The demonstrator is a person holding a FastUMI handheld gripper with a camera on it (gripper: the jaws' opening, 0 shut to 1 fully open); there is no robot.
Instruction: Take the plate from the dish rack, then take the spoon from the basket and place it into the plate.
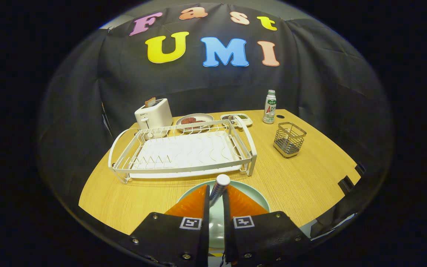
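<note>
The white wire dish rack (184, 152) stands empty at the middle of the wooden table (310, 181) and serves as the landmark. Behind its left rear corner sits a white toaster (154, 113) with a slice of toast (150, 101) in its slot. Behind the rack's rear rail lies a round plate of food (194, 120), and to the right of that a small rectangular dish (237, 119). Further right, behind the rack's right end, stands a small bottle (270, 106). To the right of the rack, apart from it, stands the wire basket (289, 139). In front of the rack lies the pale green plate (261, 198). The gripper (216, 198) hangs over this plate, both fingers clenched on the metal handle of the spoon (220, 185), whose rounded end projects just beyond the fingertips toward the rack.
</note>
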